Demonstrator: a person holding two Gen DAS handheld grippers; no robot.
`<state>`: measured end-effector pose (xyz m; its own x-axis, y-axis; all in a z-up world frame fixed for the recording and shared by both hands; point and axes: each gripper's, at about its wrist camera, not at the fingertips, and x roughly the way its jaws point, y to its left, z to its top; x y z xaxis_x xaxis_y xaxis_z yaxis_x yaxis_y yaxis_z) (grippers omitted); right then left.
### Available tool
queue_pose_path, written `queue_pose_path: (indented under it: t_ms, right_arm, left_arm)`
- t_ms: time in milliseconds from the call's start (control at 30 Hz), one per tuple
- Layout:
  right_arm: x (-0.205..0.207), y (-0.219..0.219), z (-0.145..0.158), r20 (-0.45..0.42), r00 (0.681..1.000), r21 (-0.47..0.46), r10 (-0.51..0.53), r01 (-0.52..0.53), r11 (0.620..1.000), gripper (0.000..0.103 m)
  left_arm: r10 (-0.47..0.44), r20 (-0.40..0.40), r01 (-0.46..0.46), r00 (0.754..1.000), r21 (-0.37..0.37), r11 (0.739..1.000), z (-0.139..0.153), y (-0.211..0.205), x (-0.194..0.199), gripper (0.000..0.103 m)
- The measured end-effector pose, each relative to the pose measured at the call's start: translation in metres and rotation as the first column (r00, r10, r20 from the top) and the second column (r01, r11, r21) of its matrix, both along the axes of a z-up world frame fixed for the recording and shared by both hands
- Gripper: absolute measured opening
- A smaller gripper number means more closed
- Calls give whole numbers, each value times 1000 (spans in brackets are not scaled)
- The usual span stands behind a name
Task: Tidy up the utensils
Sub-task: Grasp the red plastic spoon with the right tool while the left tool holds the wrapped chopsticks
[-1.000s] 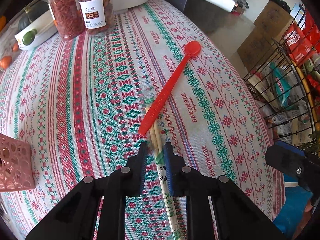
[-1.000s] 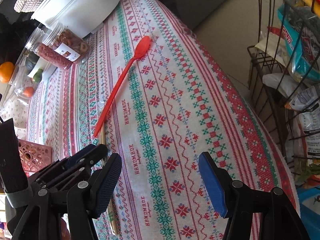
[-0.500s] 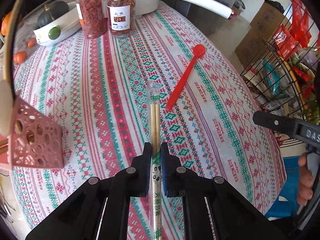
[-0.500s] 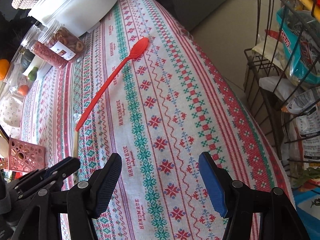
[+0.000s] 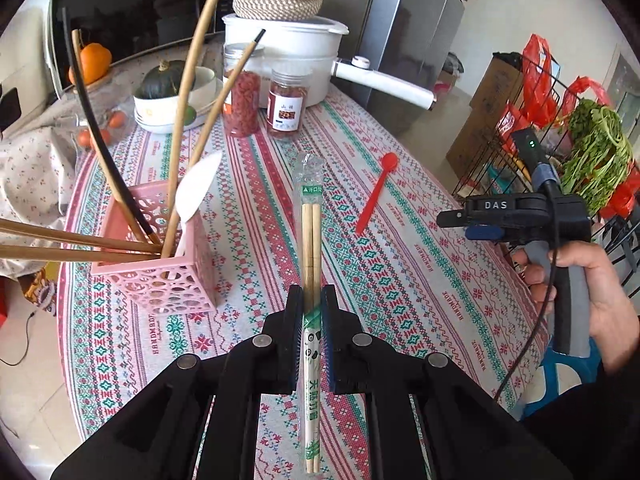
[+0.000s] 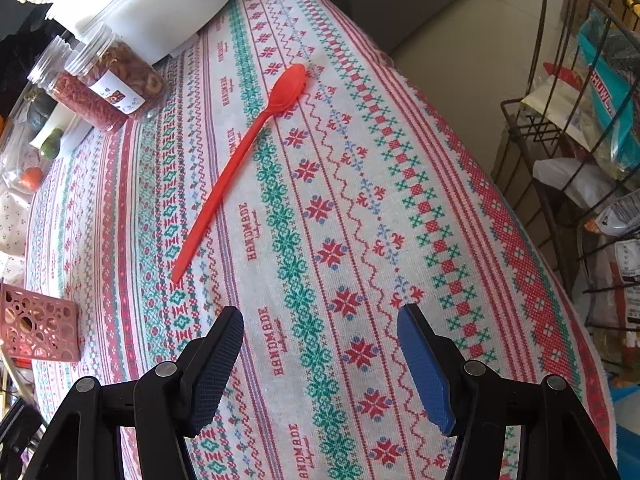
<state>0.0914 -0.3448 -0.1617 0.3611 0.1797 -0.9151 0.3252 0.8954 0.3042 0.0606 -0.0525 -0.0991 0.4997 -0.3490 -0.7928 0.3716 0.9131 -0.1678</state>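
Observation:
My left gripper (image 5: 312, 300) is shut on a wrapped pair of wooden chopsticks (image 5: 311, 236) and holds it lifted above the table, pointing away from me. A pink perforated utensil basket (image 5: 160, 268) stands to the left with several chopsticks and a white spoon in it; its corner shows in the right wrist view (image 6: 38, 328). A red plastic spoon (image 6: 240, 160) lies on the patterned tablecloth, also in the left wrist view (image 5: 376, 192). My right gripper (image 6: 320, 332) is open and empty above the cloth, nearer me than the spoon's handle end.
Two jars (image 5: 264, 104) of dried food, a white pot (image 5: 288, 52) with a long handle, and a bowl with a squash (image 5: 164, 92) stand at the table's far side. A wire rack (image 6: 580, 120) of groceries stands beyond the table's right edge.
My left gripper has closed on the wrapped chopsticks and lifted them off the table, tilting upward so the basket came into view. My right gripper has barely moved.

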Motion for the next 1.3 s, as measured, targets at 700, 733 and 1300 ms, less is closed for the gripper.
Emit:
queue_pose_path:
  t_ms: [700, 733, 1300]
  right_arm:
    - [113, -31, -20, 135, 982, 109, -128, 114, 987, 44]
    - [117, -33, -21, 148, 981, 103, -128, 114, 988, 44]
    - [131, -35, -29, 260, 965, 78, -11, -10, 997, 3]
  left_arm:
    - [-22, 45, 23, 999, -5, 1000, 16, 46, -13, 9]
    - [-24, 46, 24, 999, -3, 1000, 16, 46, -12, 9]
    - [-2, 94, 8, 996, -69, 998, 36, 49, -13, 9]
